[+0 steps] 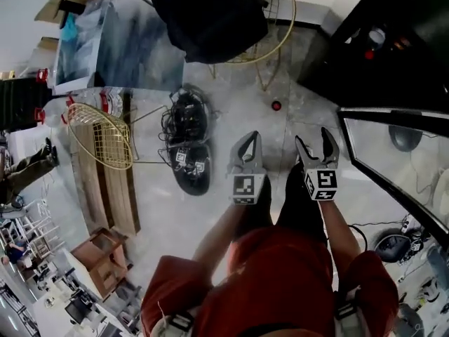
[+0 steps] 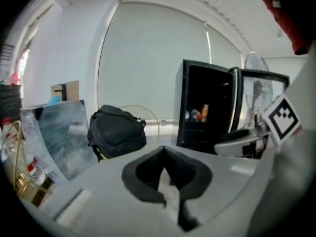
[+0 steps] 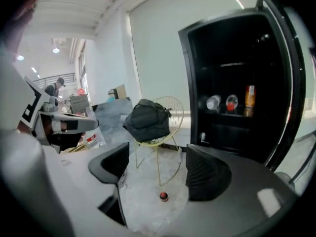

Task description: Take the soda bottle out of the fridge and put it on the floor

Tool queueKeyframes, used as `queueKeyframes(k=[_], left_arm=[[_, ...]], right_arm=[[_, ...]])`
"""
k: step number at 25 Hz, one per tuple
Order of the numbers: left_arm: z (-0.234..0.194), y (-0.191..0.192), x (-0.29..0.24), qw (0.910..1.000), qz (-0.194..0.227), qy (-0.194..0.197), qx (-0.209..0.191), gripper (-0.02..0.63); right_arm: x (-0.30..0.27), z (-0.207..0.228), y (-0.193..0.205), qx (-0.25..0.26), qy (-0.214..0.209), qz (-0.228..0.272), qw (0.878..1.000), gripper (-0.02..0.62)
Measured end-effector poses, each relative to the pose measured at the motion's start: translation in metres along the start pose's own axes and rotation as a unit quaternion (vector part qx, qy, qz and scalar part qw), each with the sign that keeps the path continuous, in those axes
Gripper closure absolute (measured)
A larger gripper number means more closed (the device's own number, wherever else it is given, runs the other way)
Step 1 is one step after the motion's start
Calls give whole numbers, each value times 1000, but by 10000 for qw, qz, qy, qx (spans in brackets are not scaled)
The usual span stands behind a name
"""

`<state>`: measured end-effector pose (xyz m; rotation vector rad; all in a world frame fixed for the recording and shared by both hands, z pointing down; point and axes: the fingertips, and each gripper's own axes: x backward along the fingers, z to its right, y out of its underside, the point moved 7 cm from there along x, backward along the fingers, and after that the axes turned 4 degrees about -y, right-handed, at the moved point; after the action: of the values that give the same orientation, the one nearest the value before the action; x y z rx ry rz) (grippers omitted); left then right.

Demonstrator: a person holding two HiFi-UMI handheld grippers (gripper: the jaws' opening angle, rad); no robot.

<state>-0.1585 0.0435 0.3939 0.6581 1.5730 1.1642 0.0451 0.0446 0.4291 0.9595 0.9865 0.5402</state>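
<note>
The black fridge stands open, its glass door swung out on my right. Three containers share one shelf: an upright orange bottle, a red-ended one and a clear one. The left gripper view shows the fridge and the orange bottle far off. My left gripper is shut, its pads touching with nothing between them. My right gripper is open and empty. Both hang over the floor, well short of the fridge.
A black backpack rests on a gold wire chair ahead. A small red object lies on the floor near it. To the left are tangled cables, a wire basket, wooden boards and water bottles.
</note>
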Motion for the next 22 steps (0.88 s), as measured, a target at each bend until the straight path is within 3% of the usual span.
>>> queueKeyframes(k=[3,6,9,13,17,22], left_arm=[[7,-55,32,9997,187,-82,-107,606],[10,-106,52,9982,536,-147,-241,606],[14,-160,71,9965,784,-144,-246,606],[17,-225,77,9879,1452,-86,-537,606],[20,-266,87,9764,2065,-57,-631,606],[10,-288,95,9664,2447,-78,-789,606]], right_arm=[[49,-11,-58,141,106,294,9994,250],[89,-17,-119,632,164,744,9951,250],[123,-21,-175,1004,251,1256,9867,250],[150,-11,-240,1271,510,2091,9683,250],[167,-10,-274,1436,740,2543,9535,250],[164,-23,-288,1565,797,2639,9484,250]])
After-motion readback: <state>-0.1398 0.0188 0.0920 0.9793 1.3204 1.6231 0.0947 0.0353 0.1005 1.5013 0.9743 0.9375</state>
